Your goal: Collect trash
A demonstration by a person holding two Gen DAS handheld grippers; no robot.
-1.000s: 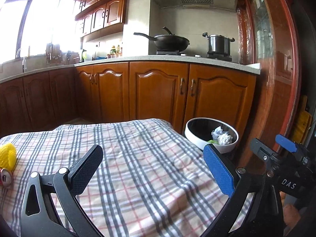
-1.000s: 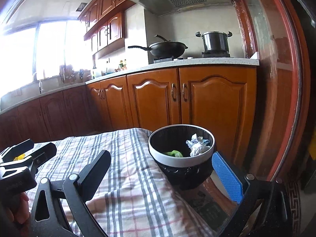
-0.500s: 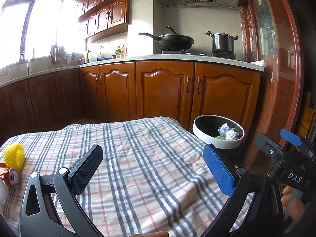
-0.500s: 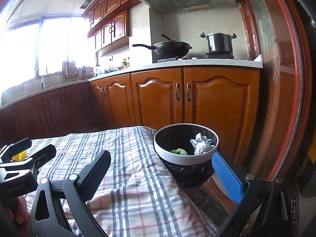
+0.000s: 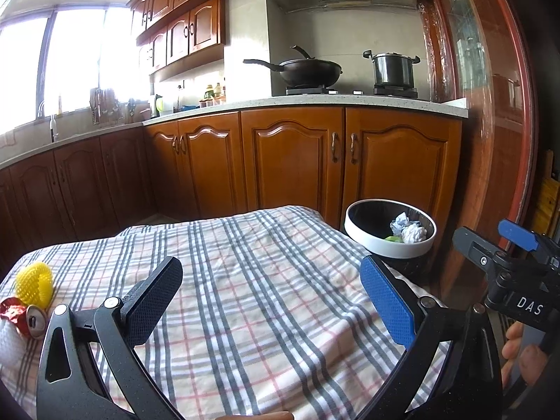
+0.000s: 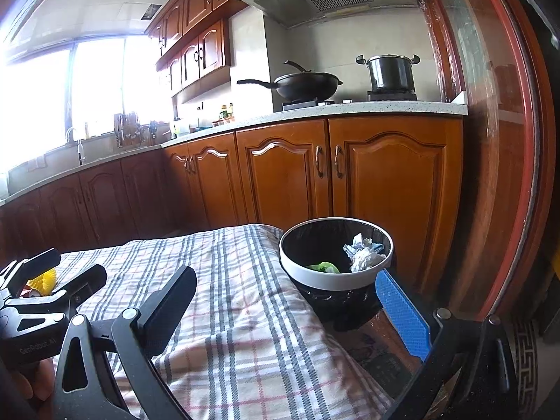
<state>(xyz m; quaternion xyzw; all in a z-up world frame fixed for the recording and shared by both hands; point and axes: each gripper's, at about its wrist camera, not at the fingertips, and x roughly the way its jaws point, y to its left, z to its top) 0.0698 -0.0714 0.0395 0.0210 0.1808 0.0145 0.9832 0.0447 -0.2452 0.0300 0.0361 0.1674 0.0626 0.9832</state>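
At ten o'clock on the tabletop (image 5: 266, 280) lie yellow mesh (image 5: 35, 283) and a crushed red can (image 5: 24, 316); both my grippers gape, holding nothing.

table (image 5: 266, 280): plaid cloth | left edge: yellow mesh (image 5: 34, 282); crushed can (image 5: 24, 318)

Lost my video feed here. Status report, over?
Left gripper open, empty. Right gripper open, empty. Crushed can and yellow foam net wait on the checked cloth; bin beside the table. Nothing blocking.
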